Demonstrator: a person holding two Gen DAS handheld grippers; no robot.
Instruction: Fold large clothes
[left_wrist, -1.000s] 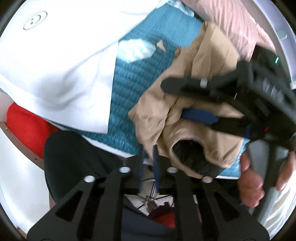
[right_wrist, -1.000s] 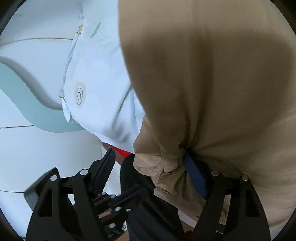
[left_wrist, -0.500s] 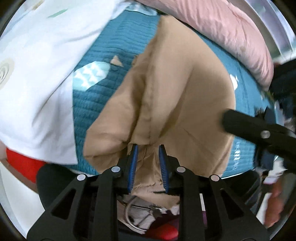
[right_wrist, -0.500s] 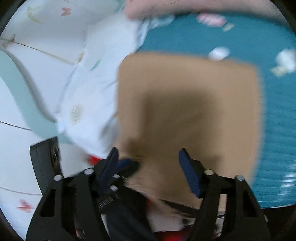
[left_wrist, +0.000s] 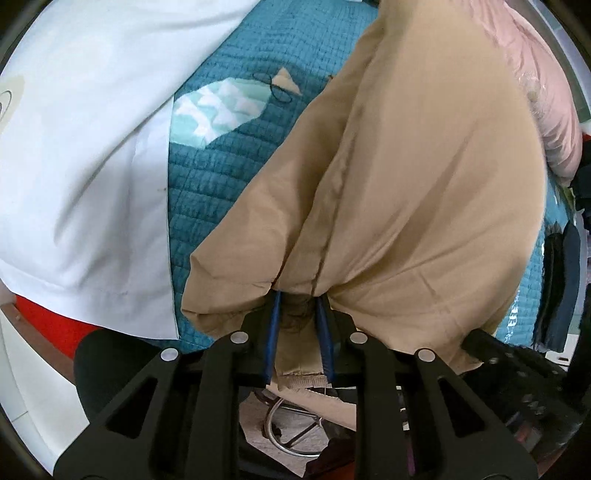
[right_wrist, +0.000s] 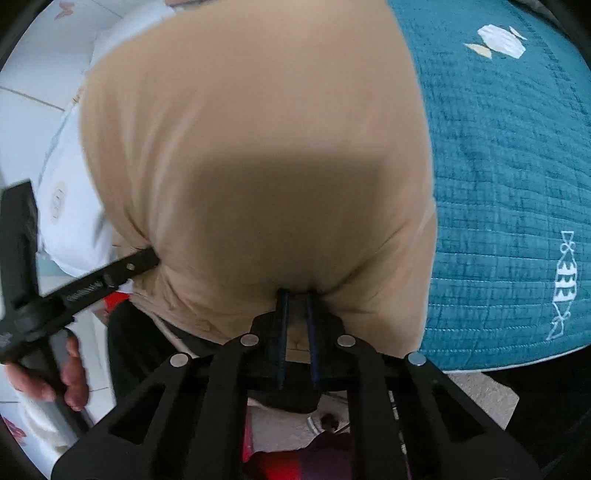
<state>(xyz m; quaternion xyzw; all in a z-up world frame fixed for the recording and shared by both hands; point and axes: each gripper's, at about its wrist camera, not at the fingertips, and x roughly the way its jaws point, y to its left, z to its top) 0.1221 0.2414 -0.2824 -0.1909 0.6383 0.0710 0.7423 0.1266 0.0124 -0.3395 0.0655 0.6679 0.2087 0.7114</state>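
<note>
tan garment (left_wrist: 424, 177) hem clamped in left gripper (left_wrist: 298, 301) jaws | right gripper (right_wrist: 295, 293) jaws just closing, seemingly pinching hem

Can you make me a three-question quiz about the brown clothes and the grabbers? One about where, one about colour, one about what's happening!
1. What does the tan garment lie on?
A. a teal quilt
B. a wooden floor
C. a chair

2. What colour is the sheet beside it?
A. white
B. green
C. black

3. What is the left gripper doing?
A. hanging open in the air
B. pinching the tan garment
C. holding a red sock

Answers:
1. A, the teal quilt spreads under and around the garment.
2. A, it is plain white in the left wrist view.
3. B, cloth is squeezed between its blue pads; the right gripper, jaws just closing, pinches it too.
</note>
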